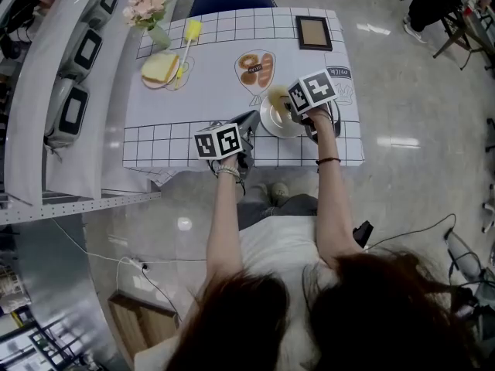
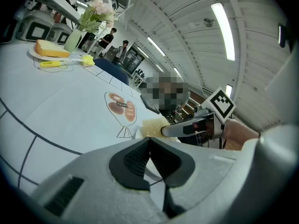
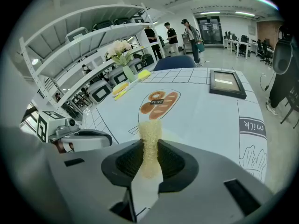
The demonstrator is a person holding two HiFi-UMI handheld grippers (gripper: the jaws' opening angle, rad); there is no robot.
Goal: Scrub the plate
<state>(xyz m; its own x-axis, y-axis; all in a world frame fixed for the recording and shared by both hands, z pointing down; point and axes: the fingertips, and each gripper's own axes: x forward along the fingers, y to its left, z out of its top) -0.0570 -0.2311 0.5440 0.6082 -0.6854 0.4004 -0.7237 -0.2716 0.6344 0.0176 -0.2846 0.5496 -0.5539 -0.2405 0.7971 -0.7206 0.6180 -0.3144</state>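
A white plate (image 1: 272, 122) lies near the table's front edge. My left gripper (image 1: 250, 126) is at its left side, jaws shut on the plate's rim (image 2: 153, 171). My right gripper (image 1: 291, 105) is over the plate from the right and is shut on a yellowish scrub sponge (image 1: 276, 97). In the right gripper view the sponge (image 3: 150, 141) stands up between the black pads (image 3: 175, 162), with the left gripper (image 3: 81, 139) at the left. The left gripper view shows the sponge (image 2: 152, 126) and the right gripper (image 2: 189, 128) just beyond its own jaws (image 2: 148, 141).
Bread on a plate (image 1: 160, 69), a yellow brush (image 1: 188, 41) and a flower vase (image 1: 151, 10) stand at the table's far left. A picture frame (image 1: 313, 32) lies far right, a printed bread drawing (image 1: 255, 68) mid-table. Shelving with devices (image 1: 73, 91) runs along the left.
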